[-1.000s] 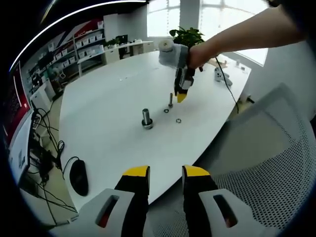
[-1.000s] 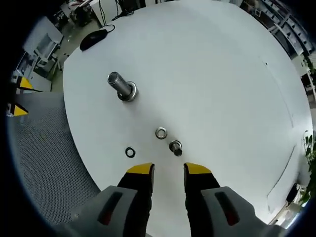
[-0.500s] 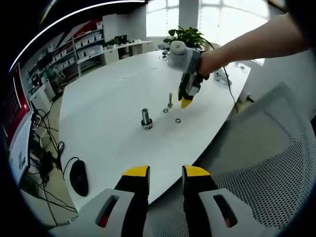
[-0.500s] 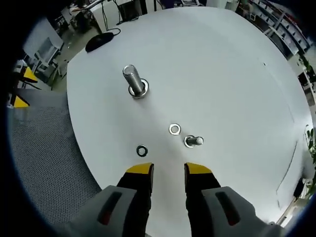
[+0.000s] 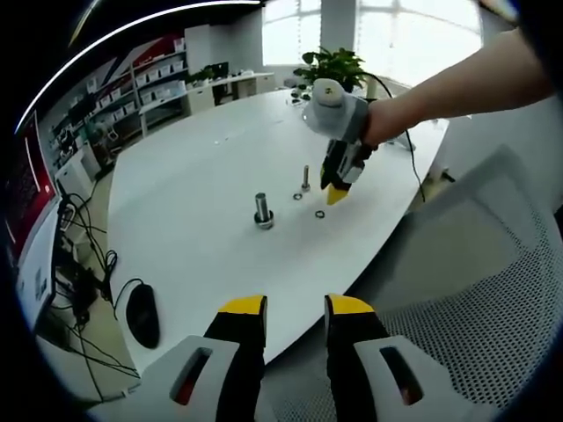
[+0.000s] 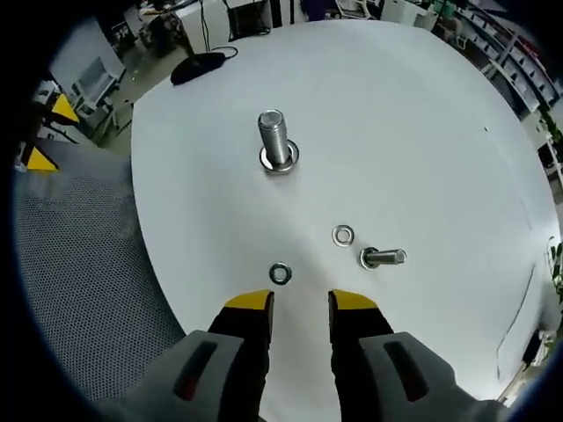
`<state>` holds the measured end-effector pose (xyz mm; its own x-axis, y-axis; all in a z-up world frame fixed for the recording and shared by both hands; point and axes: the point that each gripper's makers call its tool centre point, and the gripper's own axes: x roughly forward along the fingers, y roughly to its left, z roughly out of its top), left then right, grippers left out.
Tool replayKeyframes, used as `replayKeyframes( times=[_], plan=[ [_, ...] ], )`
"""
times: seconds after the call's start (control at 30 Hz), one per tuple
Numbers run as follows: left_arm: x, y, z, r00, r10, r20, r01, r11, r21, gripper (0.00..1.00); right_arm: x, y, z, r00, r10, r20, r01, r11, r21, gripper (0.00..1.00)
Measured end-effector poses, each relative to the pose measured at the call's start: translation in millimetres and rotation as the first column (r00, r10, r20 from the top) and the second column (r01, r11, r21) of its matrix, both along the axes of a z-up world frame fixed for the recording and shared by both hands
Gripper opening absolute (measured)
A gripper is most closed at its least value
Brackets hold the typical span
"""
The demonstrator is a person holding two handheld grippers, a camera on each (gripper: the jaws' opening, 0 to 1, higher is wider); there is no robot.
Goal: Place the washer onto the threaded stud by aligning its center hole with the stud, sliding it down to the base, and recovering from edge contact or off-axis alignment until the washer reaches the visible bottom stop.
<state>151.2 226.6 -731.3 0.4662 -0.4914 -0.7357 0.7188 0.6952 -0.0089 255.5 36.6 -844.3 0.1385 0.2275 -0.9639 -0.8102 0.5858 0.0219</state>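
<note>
Jaws of the right gripper (image 6: 299,303) spread, empty, above the washer (image 6: 280,273); stud (image 6: 382,258) at three o'clock, unthreaded.

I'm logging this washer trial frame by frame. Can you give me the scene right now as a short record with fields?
surface: white table
large stud: large threaded stud, upright on its base
small stud: small threaded stud, beside it a washer flat on the table
near washer: second washer, flat, just ahead of the right gripper
right gripper: open, empty, above the table
left gripper: left gripper open, empty, off the table edge
task state: neither loose washer is on a stud
</note>
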Motion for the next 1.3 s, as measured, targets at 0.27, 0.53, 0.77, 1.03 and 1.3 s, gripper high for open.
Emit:
replayKeyframes(
  times=[0.27,0.53,0.77,1.03,1.3],
  plan=[
    [0.9,1.6,-0.2,1.000,0.008,-0.003,-0.008,1.000,-0.001,0.24,-5.0,10.7,-16.1,0.999,0.039,-0.009,-0.039,0.999,-0.008,0.27],
    [1.7,2.6,0.3,1.000,0.015,-0.002,-0.015,1.000,-0.003,0.24,-3.6,12.9,-20.4,0.999,0.054,-0.005,-0.054,0.998,-0.016,0.25],
    [2.2,2.6,0.3,1.000,0.016,-0.003,-0.016,1.000,-0.006,0.24,-4.2,16.5,-22.5,0.997,0.075,-0.001,-0.075,0.997,-0.022,0.25],
    [1.4,2.2,-0.6,1.000,0.010,-0.006,-0.010,1.000,0.000,0.24,-2.7,15.5,-23.8,0.994,0.109,0.012,-0.108,0.993,-0.038,0.22],
    [2.3,2.5,0.5,1.000,0.009,0.003,-0.009,1.000,0.003,0.24,-3.1,17.0,-24.9,0.989,0.145,0.001,-0.145,0.988,-0.057,0.19]
  ],
)
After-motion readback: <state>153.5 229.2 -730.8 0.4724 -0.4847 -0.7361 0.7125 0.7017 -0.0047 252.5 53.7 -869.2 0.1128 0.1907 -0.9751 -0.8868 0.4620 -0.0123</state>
